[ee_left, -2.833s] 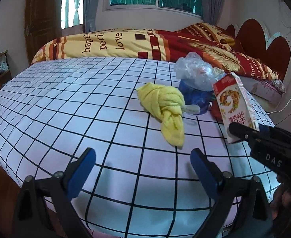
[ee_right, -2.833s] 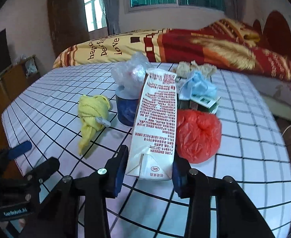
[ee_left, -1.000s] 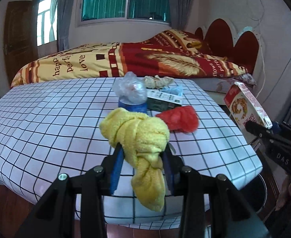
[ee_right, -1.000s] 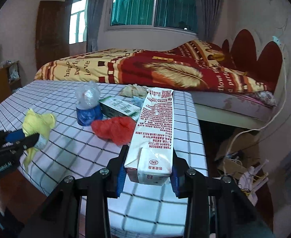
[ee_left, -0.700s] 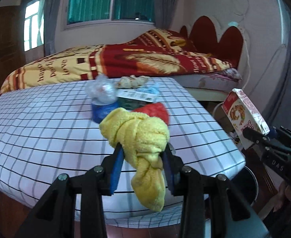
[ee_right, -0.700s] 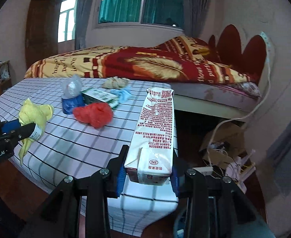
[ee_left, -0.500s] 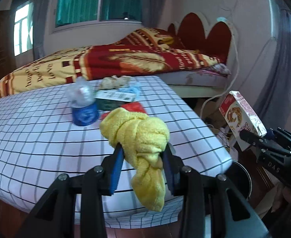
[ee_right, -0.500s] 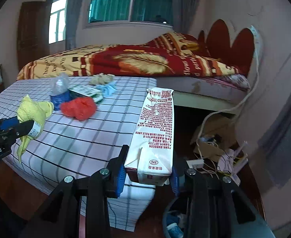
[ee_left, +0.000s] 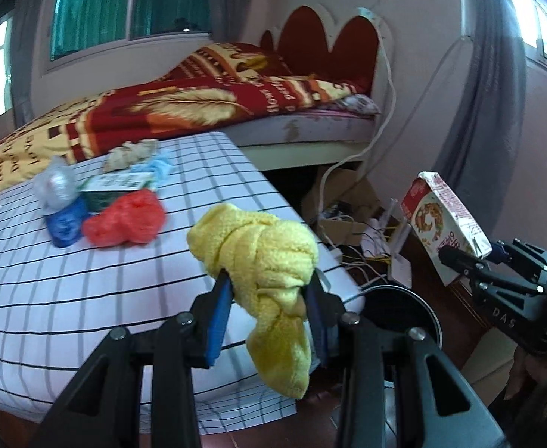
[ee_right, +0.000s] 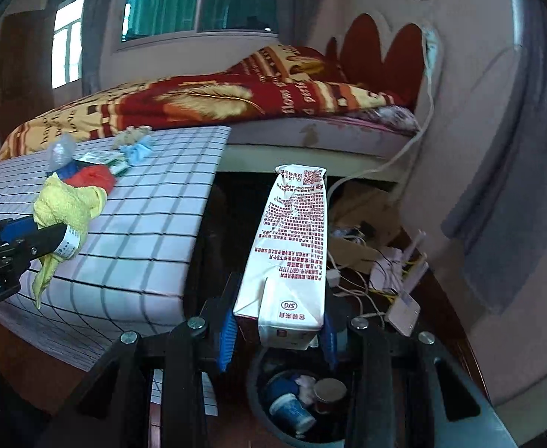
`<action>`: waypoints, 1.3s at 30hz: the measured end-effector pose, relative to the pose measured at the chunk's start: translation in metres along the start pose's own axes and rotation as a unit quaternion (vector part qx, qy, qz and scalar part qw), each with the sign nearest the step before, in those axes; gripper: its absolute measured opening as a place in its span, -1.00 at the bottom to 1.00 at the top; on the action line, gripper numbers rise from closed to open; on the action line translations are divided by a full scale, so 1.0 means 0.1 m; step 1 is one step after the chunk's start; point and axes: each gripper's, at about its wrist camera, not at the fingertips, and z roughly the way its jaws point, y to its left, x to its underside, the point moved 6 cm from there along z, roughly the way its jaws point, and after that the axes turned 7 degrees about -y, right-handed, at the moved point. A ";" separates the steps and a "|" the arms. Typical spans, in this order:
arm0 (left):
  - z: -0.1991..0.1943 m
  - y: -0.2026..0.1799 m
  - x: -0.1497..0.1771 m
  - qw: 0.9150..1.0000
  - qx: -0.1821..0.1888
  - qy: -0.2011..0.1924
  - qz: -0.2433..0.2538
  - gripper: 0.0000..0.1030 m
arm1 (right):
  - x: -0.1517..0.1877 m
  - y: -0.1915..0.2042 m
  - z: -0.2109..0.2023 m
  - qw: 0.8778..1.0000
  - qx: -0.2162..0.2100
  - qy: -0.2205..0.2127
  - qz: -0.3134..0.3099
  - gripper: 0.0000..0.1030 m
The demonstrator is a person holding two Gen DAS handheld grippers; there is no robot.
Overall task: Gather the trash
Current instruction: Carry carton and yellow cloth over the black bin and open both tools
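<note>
Nearest the right wrist camera, right gripper (ee_right: 277,330) has its jaws clenched on one milk carton (ee_right: 292,257), held upright by its base. Directly below it, on the floor, one round trash bin (ee_right: 262,407) with at least three items inside: a blue paper cup (ee_right: 288,408), a small can (ee_right: 329,390), some crumpled paper. Carton is above the bin's rim, not in it.

Left gripper (ee_left: 269,321) has its jaws clenched on one knotted yellow cloth (ee_left: 262,257), tail hanging down below the blue pads. It is in the air past the corner of the tabletop (ee_left: 68,298), which carries a white cloth with black grid lines. Bin's dark rim (ee_left: 396,310) shows just right of the cloth in the left wrist view. A person's fingers (ee_left: 523,369) show at the lower right edge, under the right gripper.

On the tabletop, well apart from both grippers, one cluster of trash: one red plastic bag (ee_left: 127,218), one blue cup (ee_left: 64,224) with one clear crumpled bag (ee_left: 55,186) stuffed in the top, one flat green-and-white box (ee_left: 118,183), one light blue wad (ee_left: 157,166), one beige wad (ee_left: 131,151). Six pieces, touching or just beside each other.

On the floor beside the bin: tangled cables (ee_right: 363,280), one white router (ee_right: 404,310), one cardboard box (ee_left: 348,194).

Farthest, one bed (ee_left: 310,130) with one red-and-yellow blanket (ee_left: 183,104), one red headboard (ee_left: 329,44), two windows, grey curtains.
</note>
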 end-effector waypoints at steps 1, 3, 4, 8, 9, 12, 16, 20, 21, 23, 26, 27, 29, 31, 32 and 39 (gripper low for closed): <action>0.02 -0.05 0.00 1.000 0.004 0.001 0.003 -0.24 | 0.04 -0.06 -0.01 1.000 0.004 0.003 0.003 -0.24; 0.04 -0.19 0.00 1.000 0.015 0.003 0.009 -0.24 | 0.10 -0.18 -0.03 1.000 0.013 0.007 0.007 -0.24; 0.05 -0.23 0.00 1.000 0.019 0.003 0.011 -0.24 | 0.13 -0.25 -0.04 1.000 0.018 0.009 0.009 -0.24; 0.09 -0.48 0.01 0.999 0.042 0.006 0.021 -0.24 | 0.24 -0.47 -0.08 0.999 0.032 0.018 0.015 -0.24; 0.11 -0.55 0.02 0.999 0.048 0.008 0.024 -0.24 | 0.28 -0.52 -0.09 0.999 0.035 0.021 0.017 -0.24; 0.16 -0.75 0.06 0.997 0.068 0.015 0.032 -0.24 | 0.40 -0.68 -0.13 0.998 0.041 0.030 0.021 -0.24; 0.24 -1.04 0.13 0.994 0.095 0.027 0.048 -0.24 | 0.57 -0.81 -0.14 0.998 0.044 0.044 0.021 -0.24; 0.34 -1.31 0.22 0.990 0.119 0.043 0.061 -0.24 | 0.76 -0.92 -0.13 0.997 0.042 0.062 0.026 -0.24; 0.36 -1.35 0.25 0.989 0.124 0.047 0.063 -0.24 | 0.81 -0.95 -0.12 0.997 0.041 0.066 0.027 -0.24; 0.41 -1.43 0.30 0.988 0.131 0.054 0.067 -0.24 | 0.88 -0.99 -0.11 0.996 0.039 0.073 0.029 -0.24; 0.51 -1.55 0.39 0.985 0.141 0.068 0.075 -0.24 | 1.02 -1.06 -0.08 0.995 0.034 0.086 0.032 -0.24; 0.54 -1.58 0.44 0.984 0.144 0.074 0.077 -0.24 | 1.06 -1.07 -0.06 0.995 0.033 0.091 0.033 -0.24; 0.60 -1.63 0.52 0.982 0.148 0.084 0.079 -0.24 | 1.14 -1.09 -0.02 0.994 0.028 0.099 0.034 -0.24; 0.66 -1.67 0.59 0.981 0.153 0.093 0.079 -0.24 | 1.22 -1.08 0.04 0.993 0.022 0.110 0.032 -0.24; 0.70 -1.69 0.63 0.979 0.159 0.099 0.078 -0.24 | 1.25 -1.07 0.07 0.993 0.019 0.114 0.030 -0.24; 1.05 -1.68 0.91 0.971 0.178 0.152 0.054 -0.24 | 1.56 -0.98 0.38 0.987 -0.016 0.156 0.021 -0.24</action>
